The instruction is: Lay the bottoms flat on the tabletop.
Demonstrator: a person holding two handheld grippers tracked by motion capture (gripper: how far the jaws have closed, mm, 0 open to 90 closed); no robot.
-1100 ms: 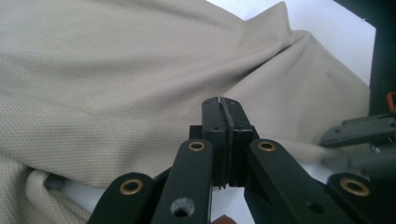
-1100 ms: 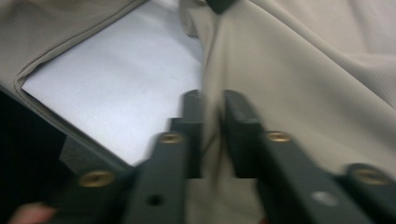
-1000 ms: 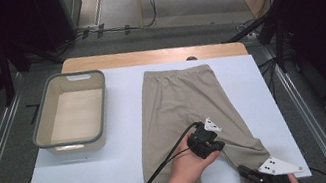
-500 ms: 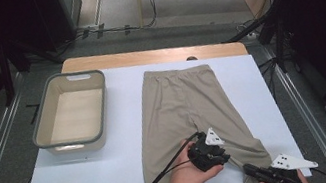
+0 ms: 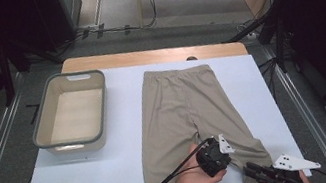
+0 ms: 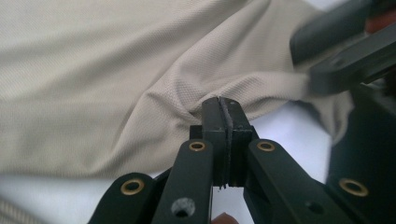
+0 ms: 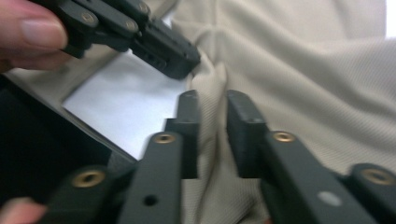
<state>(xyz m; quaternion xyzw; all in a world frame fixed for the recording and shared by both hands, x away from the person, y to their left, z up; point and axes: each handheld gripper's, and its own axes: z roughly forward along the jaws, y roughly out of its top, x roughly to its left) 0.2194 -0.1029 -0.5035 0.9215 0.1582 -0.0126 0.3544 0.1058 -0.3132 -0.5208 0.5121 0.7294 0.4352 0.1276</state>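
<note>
The beige shorts (image 5: 192,122) lie flat on the desk (image 5: 129,171), long axis running from mid-frame down to the lower edge, waistband at the top. At the lower right leg hem, the left tongs (image 6: 223,108) are pressed together, pinching a fold. The right tongs (image 7: 212,112), just beside them, have just been opening, the hem ridge loose between the jaws.

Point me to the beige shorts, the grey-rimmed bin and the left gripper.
beige shorts (image 5: 181,103), high view, flat upper panel below the waistband.
grey-rimmed bin (image 5: 75,143), high view, near rim.
left gripper (image 6: 223,108), left gripper view, closed jaw tips at the cloth fold.
</note>
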